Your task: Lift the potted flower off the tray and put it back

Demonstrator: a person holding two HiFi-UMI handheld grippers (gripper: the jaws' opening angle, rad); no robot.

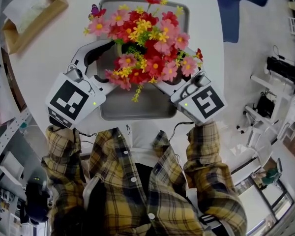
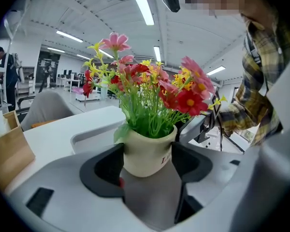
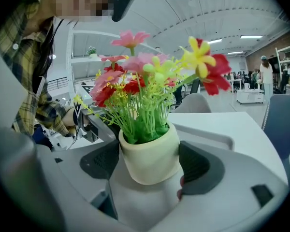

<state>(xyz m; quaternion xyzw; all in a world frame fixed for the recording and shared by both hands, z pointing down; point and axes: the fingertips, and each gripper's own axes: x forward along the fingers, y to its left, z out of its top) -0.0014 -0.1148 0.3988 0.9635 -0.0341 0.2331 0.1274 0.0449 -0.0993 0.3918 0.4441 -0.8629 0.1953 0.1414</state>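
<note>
A cream pot [image 2: 149, 151] of red, pink and yellow artificial flowers [image 1: 145, 41] is over the grey metal tray [image 1: 137, 109] on the white round table. My left gripper [image 1: 108, 65] comes in from the left and my right gripper [image 1: 174, 80] from the right. In the left gripper view, the left gripper [image 2: 149, 167] has its dark pads [image 2: 106, 170] pressed on both sides of the pot. The right gripper [image 3: 151, 167] likewise clamps the pot [image 3: 150, 158] between its pads [image 3: 198, 166]. Blooms hide the pot's base from above, so I cannot tell whether it touches the tray.
A wooden box [image 1: 32, 11] holding white paper sits on the table at the far left, seen too in the left gripper view [image 2: 7, 153]. A blue chair [image 1: 246, 9] stands past the table's far right edge. The table's near edge is close to the person's body.
</note>
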